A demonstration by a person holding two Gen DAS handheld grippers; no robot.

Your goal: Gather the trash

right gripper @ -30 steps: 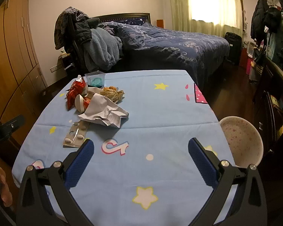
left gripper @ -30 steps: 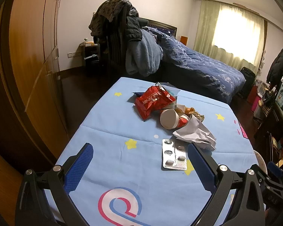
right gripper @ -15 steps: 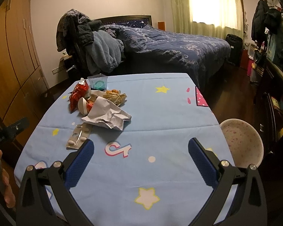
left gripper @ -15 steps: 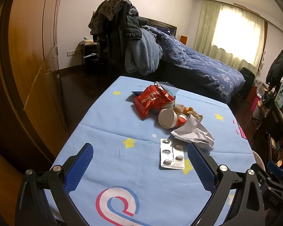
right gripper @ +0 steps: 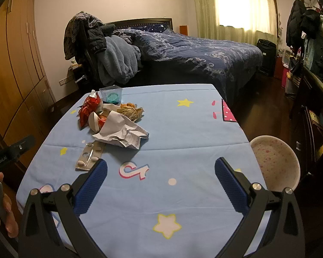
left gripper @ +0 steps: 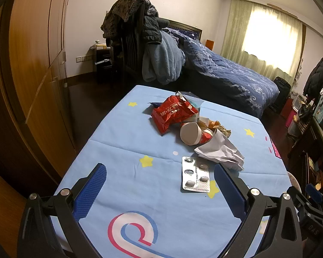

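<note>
A pile of trash lies on the blue star-print tablecloth (left gripper: 122, 142): a red snack wrapper (left gripper: 172, 112), a tipped paper cup (left gripper: 191, 133), crumpled white paper (left gripper: 220, 152), a pill blister pack (left gripper: 195, 175) and a brown crumpled wrapper (right gripper: 130, 110). My left gripper (left gripper: 160, 167) is open and empty above the near table edge, the blister pack just inside its right finger. My right gripper (right gripper: 161, 166) is open and empty, with the pile at its front left; the paper (right gripper: 122, 132) and blister pack (right gripper: 89, 155) show there.
A clear plastic cup with a teal lid (right gripper: 112, 95) stands behind the pile. A pink speckled bin (right gripper: 274, 163) sits by the table's right edge. A chair draped with clothes (left gripper: 144, 43), a bed (right gripper: 193, 53) and a wooden wardrobe (left gripper: 32, 64) surround the table.
Both grippers have drawn back and shifted slightly; the pile sits a little farther right in the right wrist view. Nothing on the table has moved.
</note>
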